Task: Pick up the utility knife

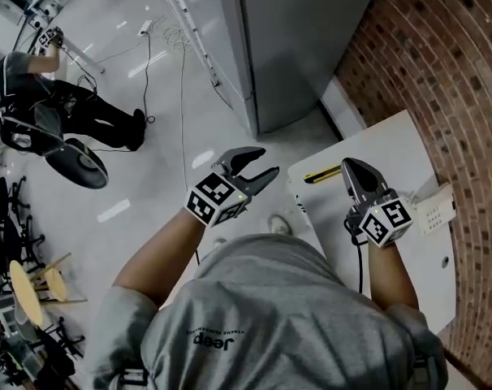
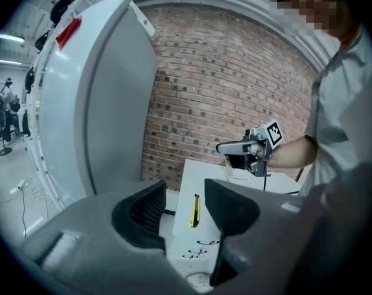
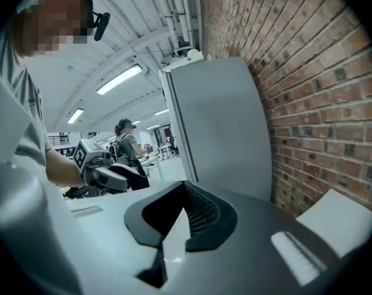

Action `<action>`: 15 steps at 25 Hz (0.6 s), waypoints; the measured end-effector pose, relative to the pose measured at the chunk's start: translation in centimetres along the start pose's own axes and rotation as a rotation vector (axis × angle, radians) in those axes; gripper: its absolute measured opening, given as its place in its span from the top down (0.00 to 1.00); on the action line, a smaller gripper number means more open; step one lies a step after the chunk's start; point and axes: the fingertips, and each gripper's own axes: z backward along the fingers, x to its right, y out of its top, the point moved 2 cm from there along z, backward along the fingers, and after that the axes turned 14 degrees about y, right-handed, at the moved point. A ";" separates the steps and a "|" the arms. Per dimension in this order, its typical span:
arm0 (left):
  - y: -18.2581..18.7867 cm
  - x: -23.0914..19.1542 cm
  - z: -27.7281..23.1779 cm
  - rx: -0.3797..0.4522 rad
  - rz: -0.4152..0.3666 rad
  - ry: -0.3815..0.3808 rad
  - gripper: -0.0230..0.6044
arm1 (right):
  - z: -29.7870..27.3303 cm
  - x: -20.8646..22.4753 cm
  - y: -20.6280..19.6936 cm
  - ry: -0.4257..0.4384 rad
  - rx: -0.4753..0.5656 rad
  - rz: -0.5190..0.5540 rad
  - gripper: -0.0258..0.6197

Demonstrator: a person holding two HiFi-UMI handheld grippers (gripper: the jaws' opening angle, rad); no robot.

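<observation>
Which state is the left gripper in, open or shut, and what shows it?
Open: the left gripper has its jaws standing apart with nothing between them; the utility knife lies on the white table beyond.

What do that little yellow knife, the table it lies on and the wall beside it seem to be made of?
Knife: likely plastic, bright yellow body with dark trim.
Table: smooth matte white top, perhaps laminate.
Wall: red-brown brick, rough, with visible mortar lines.
</observation>
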 end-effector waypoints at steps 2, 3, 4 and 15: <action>-0.1 1.8 -3.0 -0.042 -0.040 -0.038 0.64 | 2.2 1.6 -0.6 -0.039 0.006 -0.013 0.95; -0.2 2.7 -4.5 -0.066 -0.056 -0.056 0.64 | 3.3 2.3 -0.9 -0.057 0.007 -0.017 0.95; -0.4 3.6 -5.9 -0.090 -0.069 -0.073 0.64 | 4.4 3.0 -1.3 -0.074 0.007 -0.021 0.95; -5.7 11.0 -18.7 -0.374 -0.199 -0.146 0.64 | 13.2 7.9 -6.3 -0.193 0.004 -0.095 0.95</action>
